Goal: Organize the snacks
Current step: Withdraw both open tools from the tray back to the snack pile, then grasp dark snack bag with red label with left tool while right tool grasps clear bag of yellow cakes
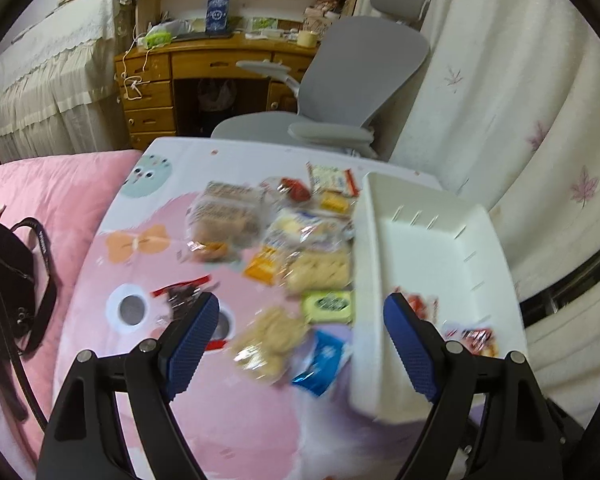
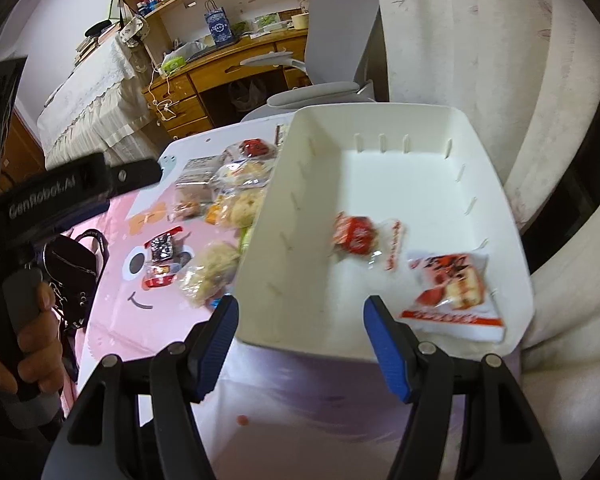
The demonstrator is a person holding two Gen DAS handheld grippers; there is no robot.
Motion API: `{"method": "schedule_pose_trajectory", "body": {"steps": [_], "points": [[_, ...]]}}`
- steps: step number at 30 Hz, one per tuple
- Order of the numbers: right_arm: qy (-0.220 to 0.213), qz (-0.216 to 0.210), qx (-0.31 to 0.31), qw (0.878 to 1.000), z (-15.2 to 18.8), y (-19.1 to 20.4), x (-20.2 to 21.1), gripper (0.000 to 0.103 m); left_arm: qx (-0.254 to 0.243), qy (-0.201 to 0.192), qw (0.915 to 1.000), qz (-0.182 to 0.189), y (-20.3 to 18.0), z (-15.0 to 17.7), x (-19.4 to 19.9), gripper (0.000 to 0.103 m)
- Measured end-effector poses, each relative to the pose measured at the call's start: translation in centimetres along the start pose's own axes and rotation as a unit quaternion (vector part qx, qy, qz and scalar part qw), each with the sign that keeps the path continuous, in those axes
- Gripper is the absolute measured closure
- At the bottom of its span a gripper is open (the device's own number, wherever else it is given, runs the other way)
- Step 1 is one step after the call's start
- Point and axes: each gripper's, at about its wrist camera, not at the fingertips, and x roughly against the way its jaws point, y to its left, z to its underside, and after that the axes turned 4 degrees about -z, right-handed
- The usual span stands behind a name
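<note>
Both my claws stand wide and empty: left gripper point(image 1: 296, 344) low centre over the snack pile, right gripper point(image 2: 300, 336) at the near rim of the white bin point(image 2: 512, 216). I judge I'm mid-sort; two red-wrapped snacks point(image 2: 452, 292) lie inside already. Next I need the cookie bag point(image 1: 270, 342) between my left pads, watching the blue packet point(image 1: 320, 360) touching it. Farther up, grey chair point(image 1: 364, 76) and wooden desk point(image 1: 204, 60), clear of me.

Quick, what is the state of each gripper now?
Left gripper: jaws open, holding nothing.
Right gripper: jaws open, holding nothing.
</note>
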Motion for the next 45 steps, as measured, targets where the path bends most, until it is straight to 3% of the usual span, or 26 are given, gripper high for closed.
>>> {"method": "schedule_pose_trajectory", "body": {"steps": [15, 26, 35, 45], "points": [[-0.023, 0.028, -0.089, 0.995, 2.3, 8.4, -1.4, 0.037, -0.068, 0.053, 0.9963, 0.007, 10.1, 1.1, 0.5, 0.02], [-0.041, 0.063, -0.168, 0.983, 4.1, 13.1, -3.6, 0.037, -0.1, 0.12, 0.9872, 0.034, 15.4, 1.0, -2.3, 0.02], [-0.035, 0.088, -0.189, 0.977, 4.8, 14.9, -5.6, 0.037, -0.111, 0.164, 0.98, 0.023, 16.5, 1.1, -5.1, 0.02], [-0.033, 0.092, -0.156, 0.983, 3.2, 14.8, -9.3, 0.037, -0.111, 0.21, 0.9712, 0.011, 16.2, 0.0, -8.9, 0.02]]}}
